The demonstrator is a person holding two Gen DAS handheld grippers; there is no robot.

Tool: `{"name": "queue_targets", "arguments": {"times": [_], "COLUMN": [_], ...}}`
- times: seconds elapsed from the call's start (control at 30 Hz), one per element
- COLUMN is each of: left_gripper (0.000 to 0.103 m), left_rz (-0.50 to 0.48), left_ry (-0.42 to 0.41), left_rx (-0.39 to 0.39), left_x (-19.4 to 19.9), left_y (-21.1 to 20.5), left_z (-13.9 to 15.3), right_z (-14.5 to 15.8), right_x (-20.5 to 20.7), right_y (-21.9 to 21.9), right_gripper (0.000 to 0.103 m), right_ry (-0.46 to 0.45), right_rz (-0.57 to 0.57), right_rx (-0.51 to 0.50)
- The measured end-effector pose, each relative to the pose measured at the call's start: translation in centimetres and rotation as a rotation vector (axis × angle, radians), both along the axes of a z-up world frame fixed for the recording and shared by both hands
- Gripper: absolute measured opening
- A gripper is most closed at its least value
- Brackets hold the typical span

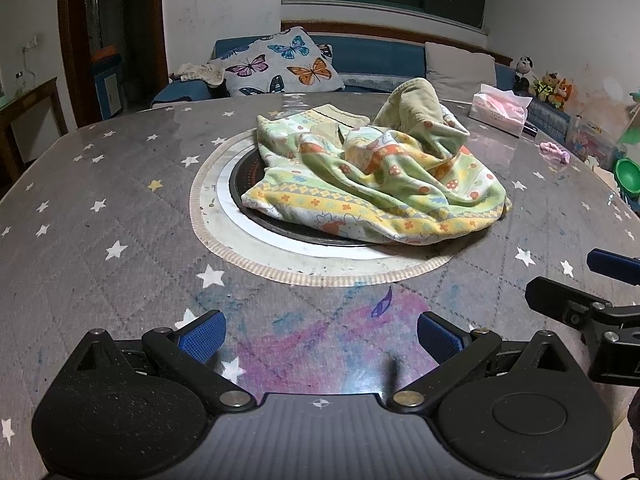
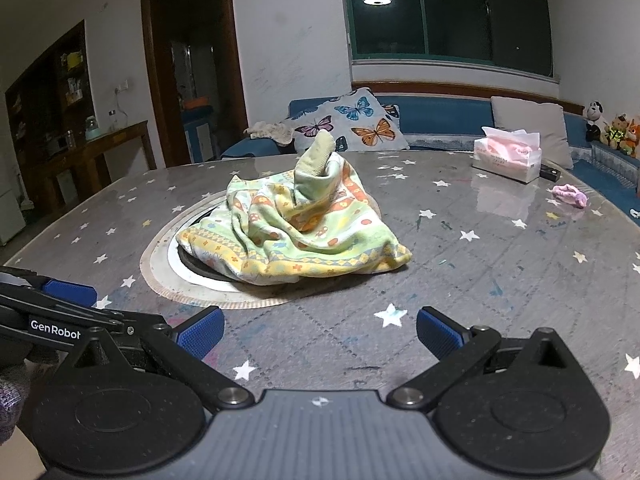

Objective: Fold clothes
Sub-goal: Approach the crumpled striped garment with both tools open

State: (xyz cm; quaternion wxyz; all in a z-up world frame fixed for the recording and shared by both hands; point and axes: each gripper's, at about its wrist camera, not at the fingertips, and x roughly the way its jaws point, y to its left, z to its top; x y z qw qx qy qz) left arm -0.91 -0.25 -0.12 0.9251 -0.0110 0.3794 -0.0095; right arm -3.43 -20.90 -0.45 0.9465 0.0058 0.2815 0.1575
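I hold my left gripper (image 1: 320,338) and right gripper (image 2: 319,334) level, fingers wide (both empty), short of the crumpled patterned garment (image 1: 372,176).

Each gripper, the left gripper (image 1: 320,338) and the right gripper (image 2: 319,334), is built of matte black, speckled plastic. Blue ridged pads (image 2: 200,332) are fitted on the fingers, silver screws mark the pivots, and "GenRobot" is printed in white.
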Motion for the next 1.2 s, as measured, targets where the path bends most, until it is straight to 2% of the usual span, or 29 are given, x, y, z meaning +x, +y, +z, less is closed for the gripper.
{"name": "queue_targets", "arguments": {"times": [1.2], "left_gripper": [0.103], "left_rz": [-0.01], "left_ry": [0.048], "left_rx": [0.007], "left_x": [2.9], "left_y": [-0.2], "left_z": [-0.8], "right_z": [-0.8], "right_x": [2.7], "right_y": [0.7], "right_gripper": [0.103], "right_ry": [0.053], "right_rz": [0.016], "right_rx": [0.004]}}
